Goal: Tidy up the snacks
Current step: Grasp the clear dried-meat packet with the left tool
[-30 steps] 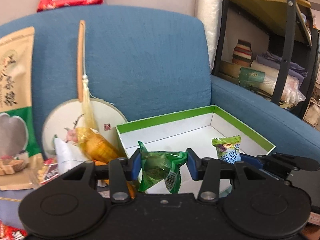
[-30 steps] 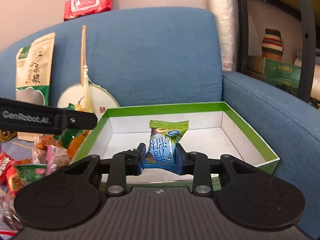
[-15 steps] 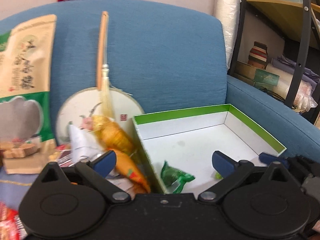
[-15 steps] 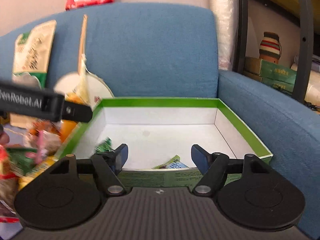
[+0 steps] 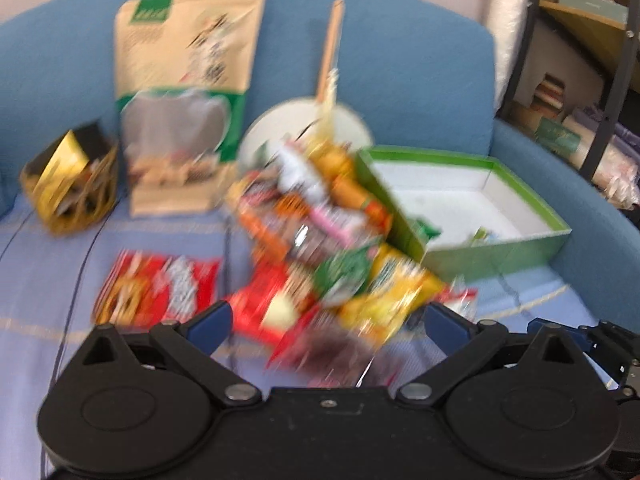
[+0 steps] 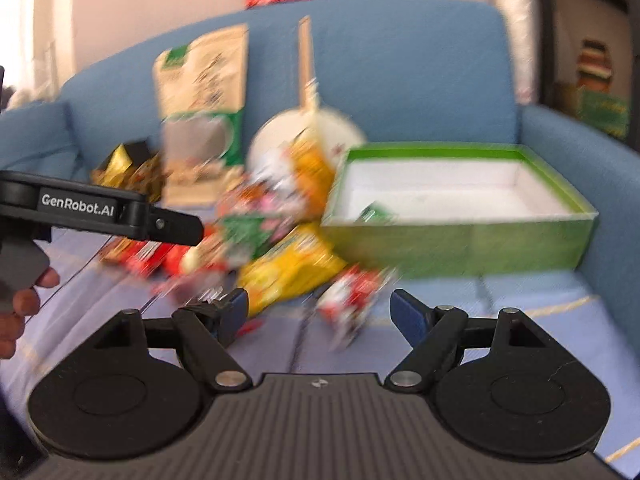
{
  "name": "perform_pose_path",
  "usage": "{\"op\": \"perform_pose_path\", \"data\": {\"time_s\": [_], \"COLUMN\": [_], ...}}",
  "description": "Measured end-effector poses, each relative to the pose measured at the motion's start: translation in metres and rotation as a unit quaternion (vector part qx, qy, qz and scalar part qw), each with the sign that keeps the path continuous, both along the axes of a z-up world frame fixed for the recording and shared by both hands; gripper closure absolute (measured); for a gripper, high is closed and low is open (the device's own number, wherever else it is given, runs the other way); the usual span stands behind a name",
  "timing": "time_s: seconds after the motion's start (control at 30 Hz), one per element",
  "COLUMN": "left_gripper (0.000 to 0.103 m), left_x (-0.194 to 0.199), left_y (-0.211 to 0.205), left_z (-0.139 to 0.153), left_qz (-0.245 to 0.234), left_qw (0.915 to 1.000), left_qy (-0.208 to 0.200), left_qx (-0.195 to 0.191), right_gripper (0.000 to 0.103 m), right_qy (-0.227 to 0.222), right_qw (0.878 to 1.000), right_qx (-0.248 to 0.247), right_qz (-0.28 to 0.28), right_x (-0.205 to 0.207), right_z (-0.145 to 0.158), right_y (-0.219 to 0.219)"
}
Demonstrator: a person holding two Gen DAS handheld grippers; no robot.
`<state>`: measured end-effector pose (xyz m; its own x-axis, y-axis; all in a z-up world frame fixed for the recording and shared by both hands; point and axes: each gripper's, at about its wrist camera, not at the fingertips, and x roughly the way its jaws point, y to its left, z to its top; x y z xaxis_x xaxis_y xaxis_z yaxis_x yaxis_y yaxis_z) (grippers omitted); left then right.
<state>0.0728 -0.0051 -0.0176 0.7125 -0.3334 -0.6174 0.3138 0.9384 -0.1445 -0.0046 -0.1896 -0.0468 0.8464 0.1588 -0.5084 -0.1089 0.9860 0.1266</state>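
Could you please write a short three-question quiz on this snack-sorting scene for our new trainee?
1. True or false: the left gripper is clamped on a snack.
2. Which sits inside the green box? A) a green packet B) the round fan C) the tall brown pouch
3. Fill in: the loose snack pile lies on the box's ____ side in both views.

Key: 1 false, its jaws stand open and empty, as do the right gripper's. 2 A. 3 left.
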Motion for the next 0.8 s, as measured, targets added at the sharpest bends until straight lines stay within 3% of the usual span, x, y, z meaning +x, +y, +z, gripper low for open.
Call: {"op": "perform_pose_path", "data": {"time_s": [0.2,0.4,0.6,0.7,0.8], "left_gripper": [0.000,0.000,0.000,0.000,0.000], "left_x": [-0.007,-0.003,0.036,0.057,0.070], "left_y": [0.032,0.047,0.034,0.024,0.023], "left_z": [-0.021,-0.027,-0.026,-0.038,-0.048], "left_qz": [0.024,0.023,-0.051,-0.076,-0.081], "left_qw": [0.9979,0.9968,0.9935,0.9889,0.9803], "left_qy": [0.052,0.060,0.073,0.104,0.141], "left_qx": [-0.029,-0.047,-0.071,-0.073,-0.113], "right_gripper": [0.000,0.000,0.000,0.000,0.000], "right_qy": [0.023,0.041,0.074,0.084,0.085], "right_qw": [0.999,0.997,0.995,0.994,0.994], "right_qx": [-0.014,-0.019,0.026,0.049,0.044], "right_qz": [0.038,0.068,0.057,0.051,0.045], "right_x": [0.004,0.020,0.035,0.039,0.043], "right_z": [-0.006,-0.005,-0.015,-0.020,-0.024], "right_y": [0.026,0.044,0.057,0.060,0.060]}}
